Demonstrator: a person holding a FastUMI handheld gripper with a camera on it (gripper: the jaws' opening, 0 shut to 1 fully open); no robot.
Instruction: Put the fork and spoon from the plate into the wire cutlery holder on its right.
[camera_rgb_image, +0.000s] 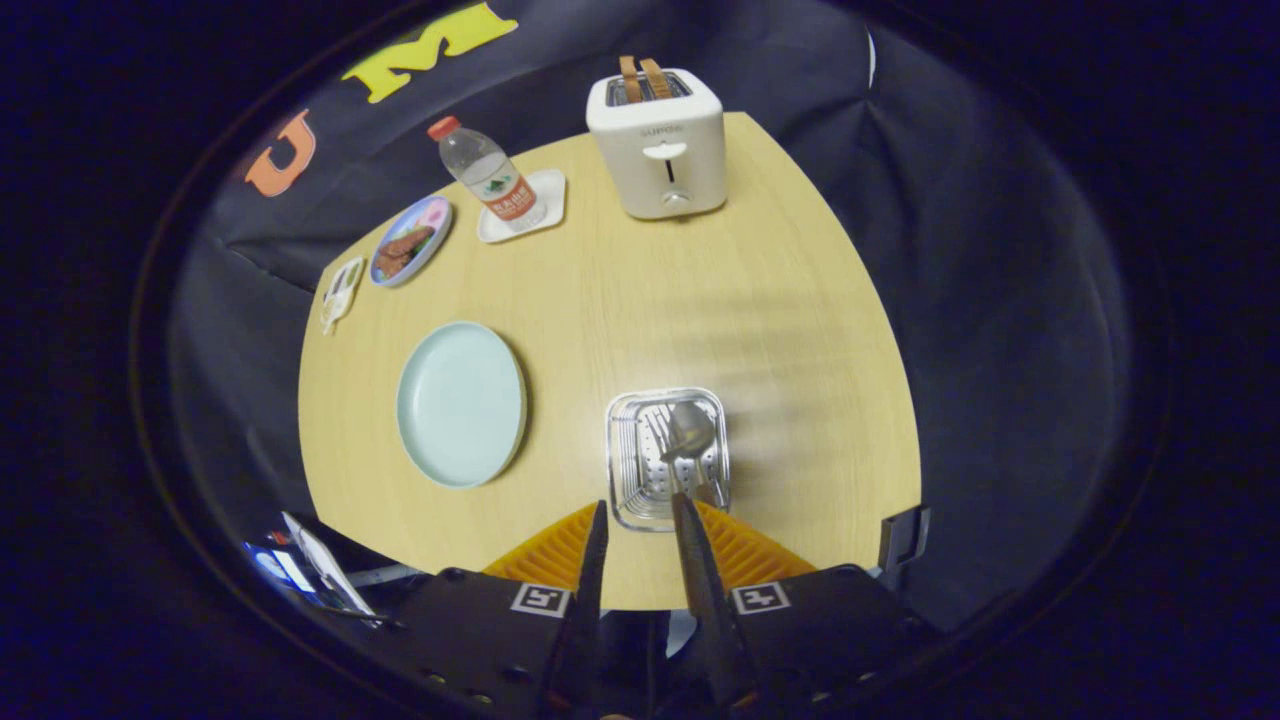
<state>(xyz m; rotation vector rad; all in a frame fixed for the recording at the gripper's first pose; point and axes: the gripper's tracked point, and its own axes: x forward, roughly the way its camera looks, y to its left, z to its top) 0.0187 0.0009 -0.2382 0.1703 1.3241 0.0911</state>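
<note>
Orange gripper fingers hang slightly apart, gripping nothing, above the wire holder just ahead, where spoon and fork already stand, plate bare to its left.

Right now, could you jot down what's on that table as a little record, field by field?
table: light wood table
plate: pale green plate, bare, left of the holder
holder: wire cutlery holder, just ahead of the fingers
cutlery: spoon and fork standing in the holder
claw: claw open, fingers apart, holding nothing
far side: white toaster; water bottle on a small white tray; patterned dish
</note>
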